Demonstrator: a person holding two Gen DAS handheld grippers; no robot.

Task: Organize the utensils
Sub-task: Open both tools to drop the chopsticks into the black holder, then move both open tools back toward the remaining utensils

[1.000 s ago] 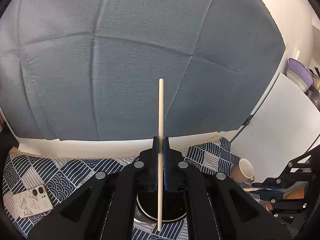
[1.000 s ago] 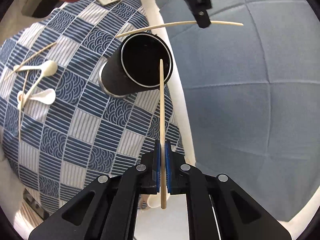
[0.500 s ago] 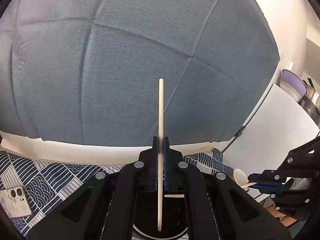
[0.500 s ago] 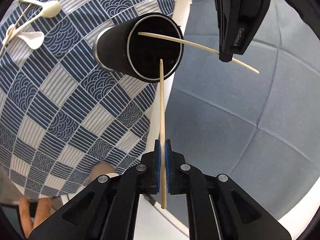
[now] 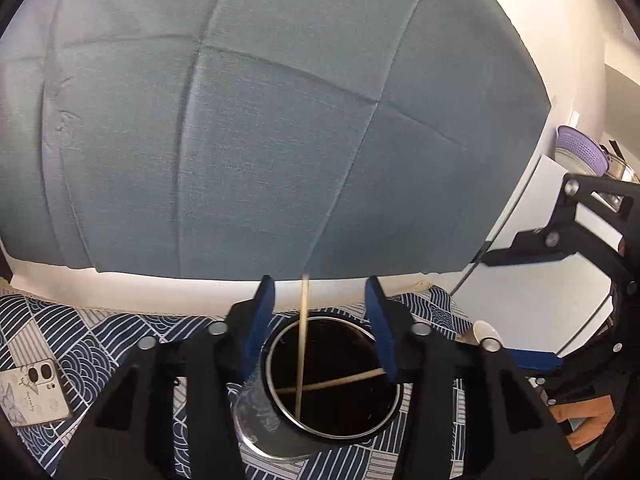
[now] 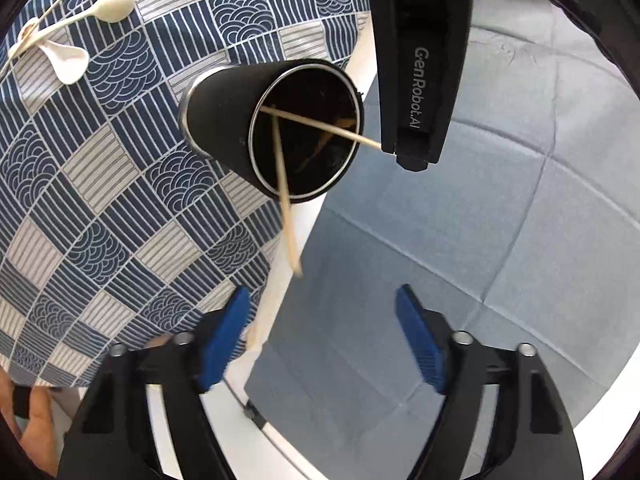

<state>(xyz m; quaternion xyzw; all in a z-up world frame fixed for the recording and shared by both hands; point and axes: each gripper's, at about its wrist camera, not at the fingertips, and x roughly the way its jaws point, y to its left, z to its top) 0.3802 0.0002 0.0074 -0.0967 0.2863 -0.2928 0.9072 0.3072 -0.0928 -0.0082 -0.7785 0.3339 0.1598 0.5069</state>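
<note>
Both tongs spread wide over the black cup (image 5: pixel 332 384). Left tongs (image 5: pixel 320 320) with jaws just opened, blue pads (image 5: pixel 262 316) well apart, gripping nothing. One chopstick (image 5: pixel 303 344) standing loose in the gap between those pads, touching neither, lower end down inside the cup mouth right below the fingertips. Second chopstick (image 5: pixel 340 381) lying across the cup's inside, crossing the first, its far end running toward the right pad of the left tongs.

Right tongs (image 6: pixel 324 316) likewise just opened, jaws wider still, nothing between them. Ahead of its fingertips, a chopstick (image 6: pixel 286 208) leaning out of the cup (image 6: pixel 272 128), upper end blurred, free of both pads (image 6: pixel 224 336), nearer the left one. Other chopstick (image 6: pixel 320 126) slanting across the cup rim toward the left tongs' black finger (image 6: pixel 416 60), which hangs beyond the cup, tip just past the rim; contact between stick and finger not clear.

Cup upright on the checked blue cloth (image 6: pixel 100 208), close to the cloth's edge. Two white spoons (image 6: pixel 92 12) and more sticks far ahead and left of the right tongs. Phone (image 5: pixel 30 396) on the cloth, left of the left tongs. Right tongs' frame (image 5: pixel 568 248) off to the right in the left wrist view.
</note>
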